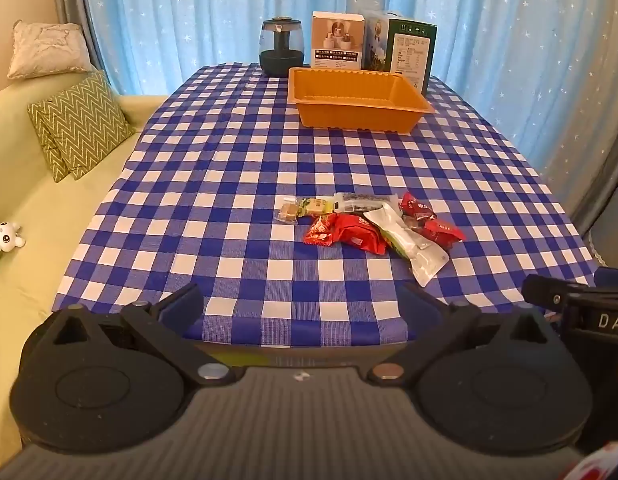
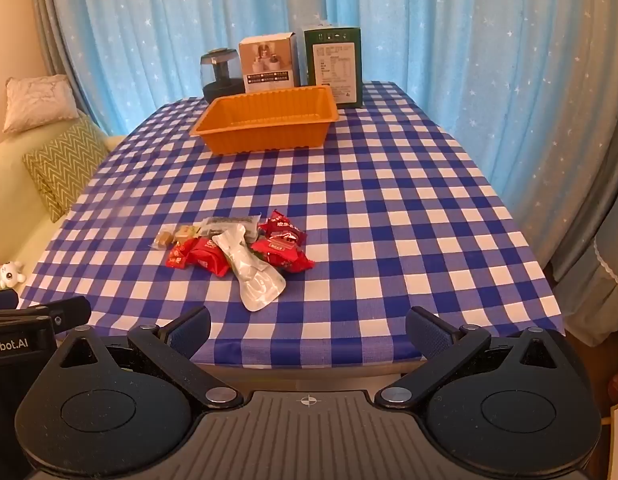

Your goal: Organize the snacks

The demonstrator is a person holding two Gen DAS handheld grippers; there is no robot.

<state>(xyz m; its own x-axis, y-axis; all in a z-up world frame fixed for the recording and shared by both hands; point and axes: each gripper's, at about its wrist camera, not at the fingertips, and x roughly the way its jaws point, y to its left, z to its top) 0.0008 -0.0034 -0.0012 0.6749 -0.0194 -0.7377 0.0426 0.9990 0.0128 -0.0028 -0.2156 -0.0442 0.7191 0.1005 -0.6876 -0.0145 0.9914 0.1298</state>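
A small heap of snack packets (image 1: 373,224) (image 2: 237,248) lies on the blue-and-white checked table: red wrappers (image 1: 349,230) (image 2: 283,248), a long silver pouch (image 1: 413,244) (image 2: 253,272), a dark packet (image 1: 361,202) and small tan and green pieces (image 1: 305,208) (image 2: 175,236). An empty orange tray (image 1: 361,116) (image 2: 265,140) stands further back. My left gripper (image 1: 303,308) hangs open over the near table edge, short of the heap. My right gripper (image 2: 309,330) is open too, at the near edge, with the heap ahead to its left. Nothing is between either pair of fingers.
Behind the tray stand a dark jar (image 1: 282,46) (image 2: 221,76), a white box (image 1: 337,40) (image 2: 269,62) and a green carton (image 1: 409,50) (image 2: 335,64). A pale sofa with cushions (image 1: 81,124) and a small plush toy (image 1: 5,236) lies left. Blue curtains hang behind.
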